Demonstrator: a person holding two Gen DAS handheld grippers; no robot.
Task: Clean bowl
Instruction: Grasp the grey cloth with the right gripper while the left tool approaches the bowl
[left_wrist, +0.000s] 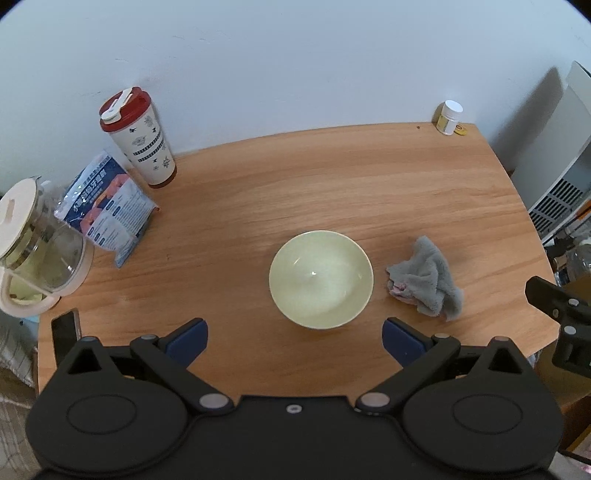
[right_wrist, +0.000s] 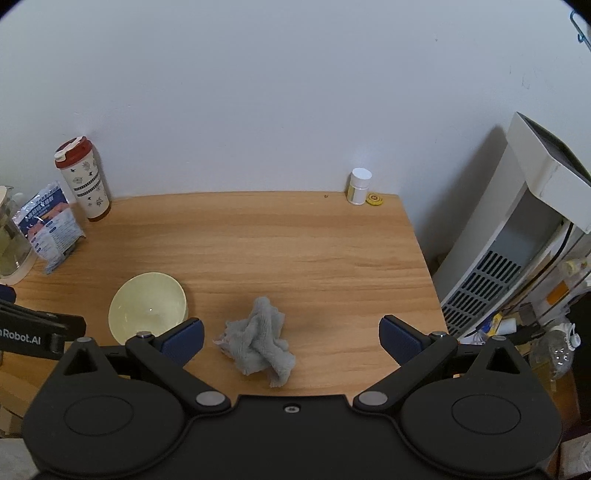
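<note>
Bowl (left_wrist: 320, 278): upright on counter (left_wrist: 332, 184) | cloth (left_wrist: 424, 282): crumpled just right of bowl | left claw (left_wrist: 294, 341), right claw (right_wrist: 291, 338): both wide open, empty

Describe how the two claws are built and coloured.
Both the left claw and the right claw are matte black, with two round housings, angled link bars on silver pivot pins, and dark blue finger pads. White "Robot.AI" lettering marks the left one's side.
</note>
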